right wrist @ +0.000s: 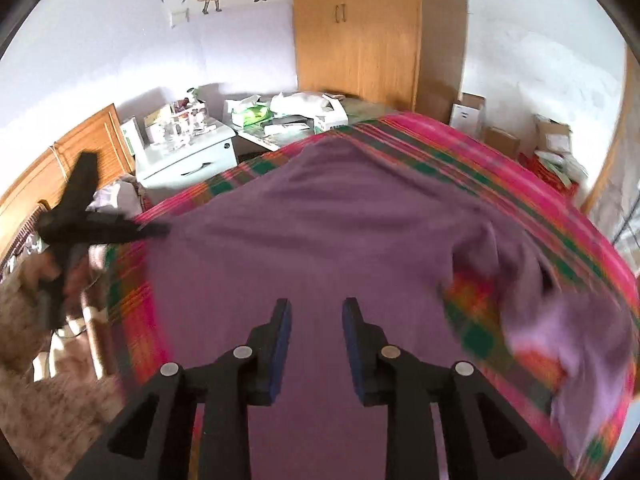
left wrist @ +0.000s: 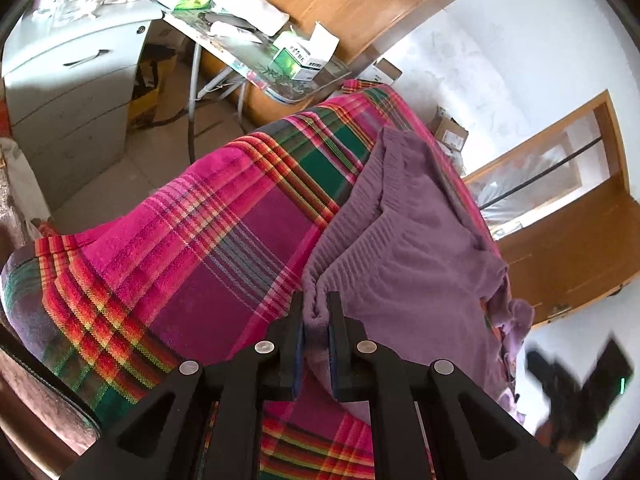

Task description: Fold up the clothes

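Now: purple knit sweater (left wrist: 404,248) lies spread on a plaid blanket (left wrist: 200,240), ribbed hem bunched, one sleeve rumpled at the far edge. Left gripper (left wrist: 316,312) pinches a fold of the hem between nearly closed jaws. Right gripper (right wrist: 316,312) hangs above the sweater, jaws apart, nothing between them.
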`<action>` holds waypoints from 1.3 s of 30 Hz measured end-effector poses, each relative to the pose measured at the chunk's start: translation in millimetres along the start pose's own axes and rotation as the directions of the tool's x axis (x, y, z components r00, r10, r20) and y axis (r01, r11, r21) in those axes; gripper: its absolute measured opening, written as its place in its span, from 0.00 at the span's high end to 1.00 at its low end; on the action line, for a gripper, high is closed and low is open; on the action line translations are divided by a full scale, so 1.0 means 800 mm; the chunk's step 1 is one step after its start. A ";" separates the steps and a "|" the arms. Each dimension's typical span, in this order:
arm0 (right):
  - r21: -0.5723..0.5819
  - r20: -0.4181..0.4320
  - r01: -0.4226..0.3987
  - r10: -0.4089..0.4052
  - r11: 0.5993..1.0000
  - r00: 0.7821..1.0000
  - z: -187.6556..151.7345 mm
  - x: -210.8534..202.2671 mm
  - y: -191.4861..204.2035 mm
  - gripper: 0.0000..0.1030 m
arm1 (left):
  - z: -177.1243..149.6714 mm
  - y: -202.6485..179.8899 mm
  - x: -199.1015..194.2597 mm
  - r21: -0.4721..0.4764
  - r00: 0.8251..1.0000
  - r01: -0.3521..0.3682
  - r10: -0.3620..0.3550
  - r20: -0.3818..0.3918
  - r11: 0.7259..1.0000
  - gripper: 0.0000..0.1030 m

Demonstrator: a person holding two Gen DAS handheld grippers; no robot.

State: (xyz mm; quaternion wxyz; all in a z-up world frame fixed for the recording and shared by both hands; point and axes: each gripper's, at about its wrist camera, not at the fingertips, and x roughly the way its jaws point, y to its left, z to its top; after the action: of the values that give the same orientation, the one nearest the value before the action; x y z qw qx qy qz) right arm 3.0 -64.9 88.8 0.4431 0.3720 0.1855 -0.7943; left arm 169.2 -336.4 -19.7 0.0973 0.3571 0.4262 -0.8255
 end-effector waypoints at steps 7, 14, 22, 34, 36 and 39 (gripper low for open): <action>-0.051 0.002 -0.079 0.079 0.996 0.997 0.117 0.121 -0.025 0.72 | 0.002 -0.002 0.002 0.010 1.000 -0.001 0.001 0.006 1.000 0.90; -0.048 -0.007 -0.173 0.173 0.984 0.985 0.208 0.221 -0.040 0.65 | 0.007 0.004 0.004 0.003 0.999 0.032 -0.032 -0.005 0.999 0.90; -0.037 -0.165 -0.250 0.240 0.968 0.956 0.234 0.303 -0.063 0.65 | 0.014 0.009 0.009 -0.013 0.997 0.079 -0.079 -0.021 0.997 0.90; 0.020 -0.122 -0.229 0.230 0.973 0.966 0.238 0.308 -0.041 0.98 | 0.018 0.020 0.002 -0.077 0.990 0.137 -0.138 -0.009 0.988 0.90; 0.036 -0.083 -0.216 0.219 0.976 0.972 0.247 0.303 -0.040 0.98 | 0.020 0.020 -0.003 -0.080 0.990 0.141 -0.141 0.001 0.987 0.90; 0.031 -0.054 -0.201 0.202 0.979 0.978 0.261 0.301 -0.027 0.98 | 0.025 0.019 -0.020 -0.061 0.992 0.121 -0.118 0.050 0.991 0.92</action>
State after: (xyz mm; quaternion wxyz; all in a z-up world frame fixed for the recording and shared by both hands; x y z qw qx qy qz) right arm -184.0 -320.1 42.9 0.5111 0.4169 0.1490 -0.7367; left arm 177.6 -363.8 -10.6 0.0689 0.3086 0.4708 -0.8236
